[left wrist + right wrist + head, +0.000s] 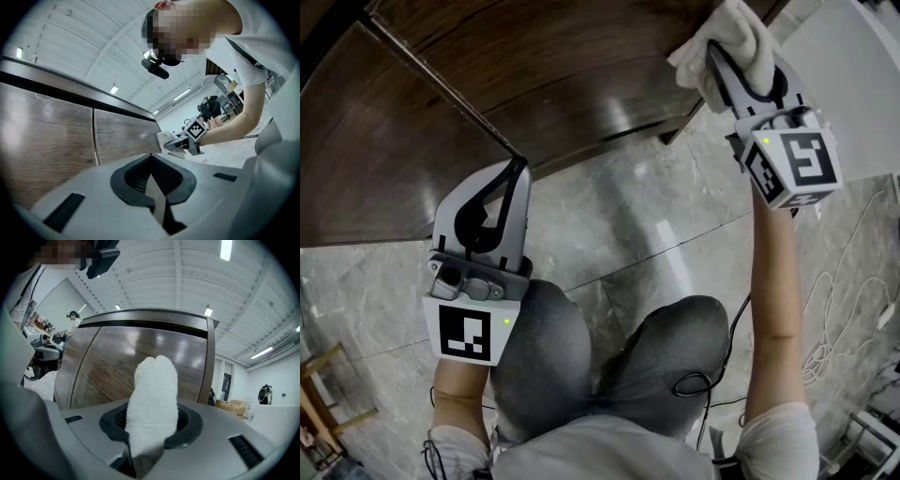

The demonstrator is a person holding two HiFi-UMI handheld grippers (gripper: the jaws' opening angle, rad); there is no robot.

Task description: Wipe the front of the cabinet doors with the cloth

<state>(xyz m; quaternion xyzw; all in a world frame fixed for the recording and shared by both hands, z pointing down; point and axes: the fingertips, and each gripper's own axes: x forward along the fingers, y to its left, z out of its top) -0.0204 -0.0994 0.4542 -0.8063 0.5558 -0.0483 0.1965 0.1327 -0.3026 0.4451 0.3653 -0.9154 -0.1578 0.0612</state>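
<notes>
The dark wood cabinet doors (534,75) fill the top of the head view, with a seam between two doors (93,136). My right gripper (720,54) is shut on a white cloth (733,39), held against the right-hand door near its lower corner. In the right gripper view the cloth (152,399) stands up between the jaws in front of the door (108,362). My left gripper (520,166) is shut with nothing in it, its tips close to the bottom edge of the doors. The left gripper view shows its jaws (151,157) together, and the right gripper (190,138) with the cloth (165,139) farther along.
Grey marble floor tiles (637,234) lie below the cabinet. The person's knees (675,347) are low in the head view. White cables (844,309) trail on the floor at right. A wooden stool (323,394) sits at lower left, a white panel (853,84) at upper right.
</notes>
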